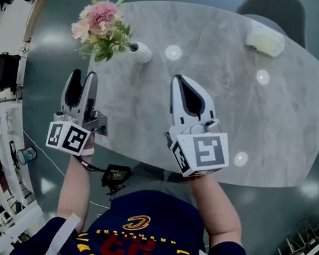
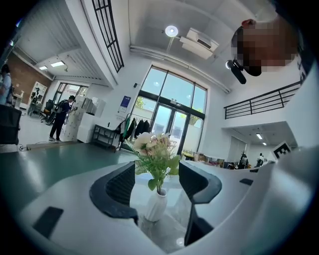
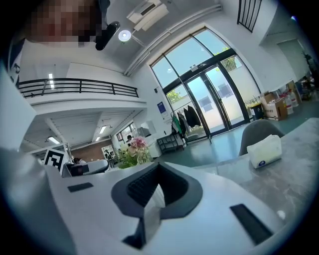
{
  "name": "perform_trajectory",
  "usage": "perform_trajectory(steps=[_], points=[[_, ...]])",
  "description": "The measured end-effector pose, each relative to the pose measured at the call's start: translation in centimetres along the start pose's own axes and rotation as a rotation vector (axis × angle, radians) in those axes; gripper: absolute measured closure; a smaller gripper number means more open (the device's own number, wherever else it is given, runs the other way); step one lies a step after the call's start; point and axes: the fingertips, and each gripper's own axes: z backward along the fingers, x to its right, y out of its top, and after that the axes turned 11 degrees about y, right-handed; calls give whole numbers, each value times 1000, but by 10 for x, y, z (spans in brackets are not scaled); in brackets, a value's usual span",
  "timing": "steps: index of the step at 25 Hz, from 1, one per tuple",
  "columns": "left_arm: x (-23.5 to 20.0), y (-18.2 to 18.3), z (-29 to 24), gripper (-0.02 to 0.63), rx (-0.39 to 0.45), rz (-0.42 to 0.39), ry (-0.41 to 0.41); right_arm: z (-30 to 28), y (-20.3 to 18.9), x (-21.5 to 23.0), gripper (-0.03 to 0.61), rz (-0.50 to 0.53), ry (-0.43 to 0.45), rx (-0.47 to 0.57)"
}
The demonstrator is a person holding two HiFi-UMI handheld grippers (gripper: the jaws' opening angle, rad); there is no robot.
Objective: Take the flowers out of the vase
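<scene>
Two tongs sit at the near side of the table [image 1: 239, 106]. My left tongs [image 1: 83, 78] gape wide and empty, aimed at the flowers [image 1: 101, 27] standing in the white vase [image 1: 140, 52], clear of both. My right tongs [image 1: 179, 79] are closed on nothing, and their own body hides the vase in the right gripper view.

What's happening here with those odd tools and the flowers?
A person holds a two-jaw gripper in each hand at a grey table. The flowers stand in the white vase, untouched. The left gripper, jaws apart, faces the vase but is short of it; the right gripper is shut and empty.
</scene>
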Motion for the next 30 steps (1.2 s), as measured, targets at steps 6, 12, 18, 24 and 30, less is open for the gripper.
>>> perform_trajectory(steps=[6,12,18,24,30], points=[[35,-45,-15,311,-134,-4,-81,7,-5,9,575,-20,-11,-31],[63,-48,-23,310,-176,7,-123,24,12,1,575,-23,-32,-44],[71,-70,-53,310,-214,-46,-136,23,1,19,575,-46,-61,-59],[65,-77,-67,311,-223,-43,-119,17,-9,23,575,-58,-62,-76],[75,-65,-76,311,-183,-31,-138,13,-13,32,575,-71,-65,-87]])
